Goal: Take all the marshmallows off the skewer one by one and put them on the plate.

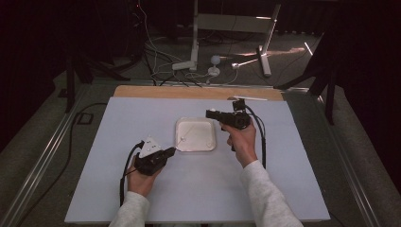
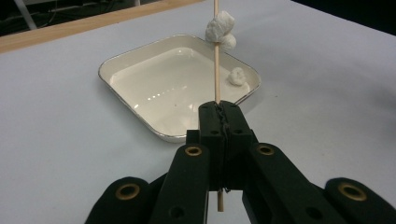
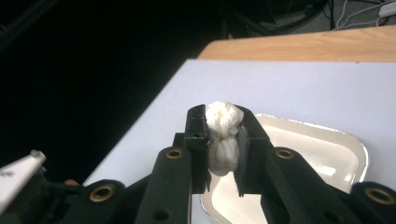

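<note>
A cream tray [image 1: 196, 124] lies at the middle of the table. My left gripper [image 1: 172, 150] is at the tray's near left corner, shut on a thin wooden skewer [image 2: 216, 70] that reaches over the tray. Two white marshmallows [image 2: 220, 27] are threaded near the skewer's far end. Another marshmallow [image 2: 237, 76] lies loose in the tray by its rim [image 2: 140, 122]. My right gripper [image 1: 210, 113] hovers over the tray's far right corner, shut on a white marshmallow [image 3: 224, 130] squeezed between its jaws above the tray [image 3: 327, 144].
The pale table top [image 1: 142, 198] has a wooden strip [image 1: 189, 92] along its far edge. Beyond it are floor cables [image 1: 161, 66] and a white stand's legs [image 1: 265, 59]. Metal rails [image 1: 42, 161] run along both sides of the table.
</note>
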A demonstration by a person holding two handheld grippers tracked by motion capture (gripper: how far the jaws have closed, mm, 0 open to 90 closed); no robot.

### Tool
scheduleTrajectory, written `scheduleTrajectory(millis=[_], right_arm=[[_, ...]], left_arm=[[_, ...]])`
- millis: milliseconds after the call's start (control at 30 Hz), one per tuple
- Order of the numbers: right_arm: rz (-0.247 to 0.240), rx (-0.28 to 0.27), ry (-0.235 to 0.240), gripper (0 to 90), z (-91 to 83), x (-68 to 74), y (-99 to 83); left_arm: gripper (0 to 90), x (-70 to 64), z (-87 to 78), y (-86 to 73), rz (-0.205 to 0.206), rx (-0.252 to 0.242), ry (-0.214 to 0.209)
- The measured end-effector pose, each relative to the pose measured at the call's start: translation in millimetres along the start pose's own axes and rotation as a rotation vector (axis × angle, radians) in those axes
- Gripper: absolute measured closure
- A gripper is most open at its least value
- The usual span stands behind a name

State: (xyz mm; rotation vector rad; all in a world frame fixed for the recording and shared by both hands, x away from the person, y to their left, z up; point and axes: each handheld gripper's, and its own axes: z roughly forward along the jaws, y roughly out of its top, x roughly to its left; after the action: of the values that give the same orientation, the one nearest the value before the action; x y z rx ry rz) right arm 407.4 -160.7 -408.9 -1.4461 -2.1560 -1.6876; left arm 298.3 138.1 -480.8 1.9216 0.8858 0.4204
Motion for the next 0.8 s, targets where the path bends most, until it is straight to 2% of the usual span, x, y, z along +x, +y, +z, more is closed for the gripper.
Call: scheduleTrajectory(millis=[200,567,733,800], right_arm=[[-0.019,0.016,-0.003,77.0,8.2,2.5,-2.0],[-0.091,0.068,-0.061,76.2,25.3,5.0,-7.8],[-0.081,0.081,-0.084,73.9,33.9,-0.7,-9.5],[-0.079,0.098,-0.099,70.3,39.0,-3.3,-11.2]], left_arm=[[90.0,3.8,-2.4,-1.0,-0.016,-0.005,0.009],[90.0,6.0,-3.5,-1.4,-0.036,-0.009,0.019],[90.0,7.5,-3.4,-2.3,-0.045,-0.007,0.019],[90.0,7.9,-3.2,-2.7,-0.046,-0.005,0.02]])
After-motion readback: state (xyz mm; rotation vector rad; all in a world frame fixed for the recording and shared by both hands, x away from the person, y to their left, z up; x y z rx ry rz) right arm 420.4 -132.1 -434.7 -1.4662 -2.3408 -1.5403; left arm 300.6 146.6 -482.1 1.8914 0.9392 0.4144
